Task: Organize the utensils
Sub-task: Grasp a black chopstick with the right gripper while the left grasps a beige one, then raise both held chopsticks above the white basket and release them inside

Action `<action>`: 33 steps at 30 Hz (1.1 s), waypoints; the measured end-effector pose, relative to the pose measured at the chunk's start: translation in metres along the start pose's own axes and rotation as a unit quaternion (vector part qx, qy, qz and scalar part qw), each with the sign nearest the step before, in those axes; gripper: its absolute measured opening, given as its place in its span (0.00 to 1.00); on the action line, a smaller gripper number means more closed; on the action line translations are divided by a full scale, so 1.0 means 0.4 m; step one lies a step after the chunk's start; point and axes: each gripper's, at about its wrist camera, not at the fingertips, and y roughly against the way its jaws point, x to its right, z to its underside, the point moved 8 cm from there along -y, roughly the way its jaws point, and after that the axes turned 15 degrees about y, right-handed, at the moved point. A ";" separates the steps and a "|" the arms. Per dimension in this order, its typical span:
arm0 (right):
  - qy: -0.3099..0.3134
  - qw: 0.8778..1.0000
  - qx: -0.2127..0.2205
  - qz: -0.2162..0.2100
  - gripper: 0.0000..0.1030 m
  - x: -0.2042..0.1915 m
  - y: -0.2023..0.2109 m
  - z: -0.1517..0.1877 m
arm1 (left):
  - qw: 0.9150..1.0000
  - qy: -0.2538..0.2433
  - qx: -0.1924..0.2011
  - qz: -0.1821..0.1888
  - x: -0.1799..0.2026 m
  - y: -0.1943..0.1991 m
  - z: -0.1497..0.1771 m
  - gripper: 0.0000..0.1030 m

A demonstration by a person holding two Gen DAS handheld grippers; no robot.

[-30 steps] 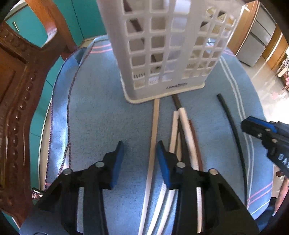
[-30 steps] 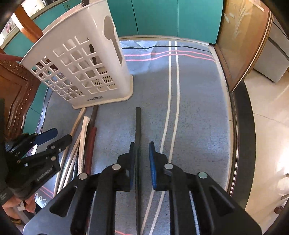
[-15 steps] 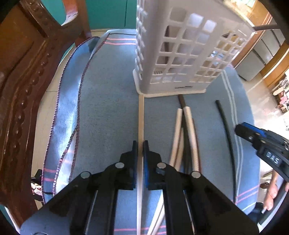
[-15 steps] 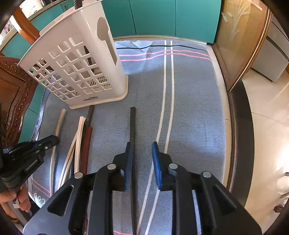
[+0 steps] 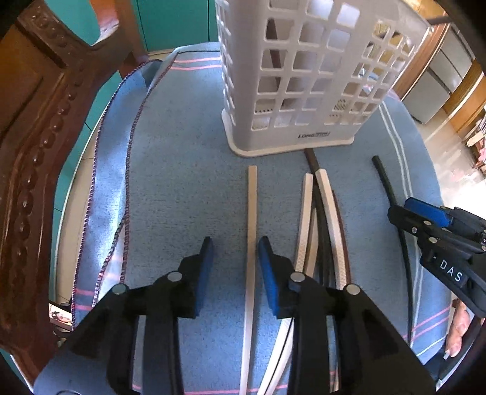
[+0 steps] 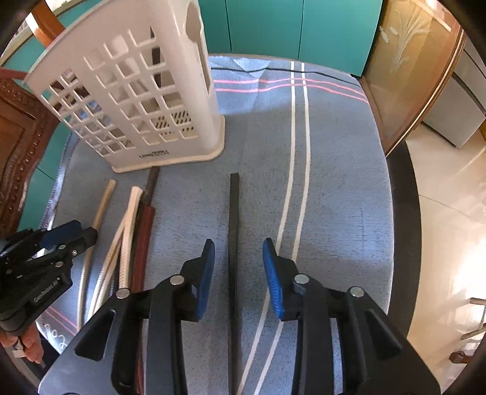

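Note:
A white lattice utensil basket (image 5: 306, 76) stands upright on the blue cloth; it also shows in the right wrist view (image 6: 136, 100) with dark sticks inside. My left gripper (image 5: 233, 252) is open, its fingers on either side of a beige chopstick (image 5: 251, 231) lying on the cloth. To its right lies a bundle of white, black and brown chopsticks (image 5: 322, 231). My right gripper (image 6: 238, 255) is open around a black chopstick (image 6: 234, 231), which also shows in the left wrist view (image 5: 391, 200).
A carved dark wooden chair back (image 5: 33, 170) stands close on the left. The striped blue cloth (image 6: 334, 182) covers a round table; its dark edge (image 6: 404, 231) runs on the right. Teal cabinets (image 6: 288, 27) are behind.
My left gripper was shut on the beige chopstick half a second ago and is open now; the stick's tip sits farther from the basket. My right gripper has opened wider.

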 end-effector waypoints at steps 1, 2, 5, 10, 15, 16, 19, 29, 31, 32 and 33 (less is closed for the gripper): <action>0.002 1.000 -0.002 0.003 0.32 -0.001 -0.006 0.000 | 1.000 -0.003 0.003 -0.004 0.003 -0.006 -0.005 0.31; 0.005 1.000 -0.005 0.007 0.32 -0.005 -0.012 0.000 | 1.000 -0.007 0.006 -0.009 0.008 -0.007 -0.006 0.31; 0.017 1.000 -0.003 0.024 0.32 -0.019 -0.017 -0.006 | 1.000 -0.013 0.012 -0.016 0.016 -0.008 -0.008 0.31; 0.024 0.999 0.002 0.032 0.32 -0.047 -0.022 -0.011 | 0.999 -0.022 0.019 -0.022 0.033 -0.010 -0.013 0.31; 0.027 0.999 0.008 0.032 0.32 -0.068 -0.024 -0.002 | 1.000 -0.020 0.017 -0.015 0.050 -0.016 -0.019 0.28; 0.028 0.999 0.008 0.032 0.32 -0.070 -0.021 0.006 | 1.000 -0.021 0.016 -0.012 0.038 -0.009 -0.017 0.27; 0.030 0.999 0.010 0.028 0.31 -0.070 -0.017 0.003 | 0.999 -0.026 0.017 -0.006 0.039 -0.006 -0.011 0.21; 0.033 0.998 0.048 -0.013 0.06 -0.083 0.052 -0.008 | 0.999 -0.011 0.041 0.009 0.045 0.034 -0.025 0.07; 0.031 0.996 0.083 -0.025 0.06 -0.085 0.115 -0.020 | 0.998 -0.008 0.060 0.023 0.040 0.077 -0.032 0.07; 0.029 0.994 0.097 -0.031 0.06 -0.085 0.142 -0.024 | 0.997 -0.007 0.073 0.036 0.040 0.110 -0.035 0.07; 0.028 0.992 0.116 -0.039 0.06 -0.084 0.179 -0.028 | 0.995 -0.007 0.087 0.049 0.040 0.148 -0.037 0.07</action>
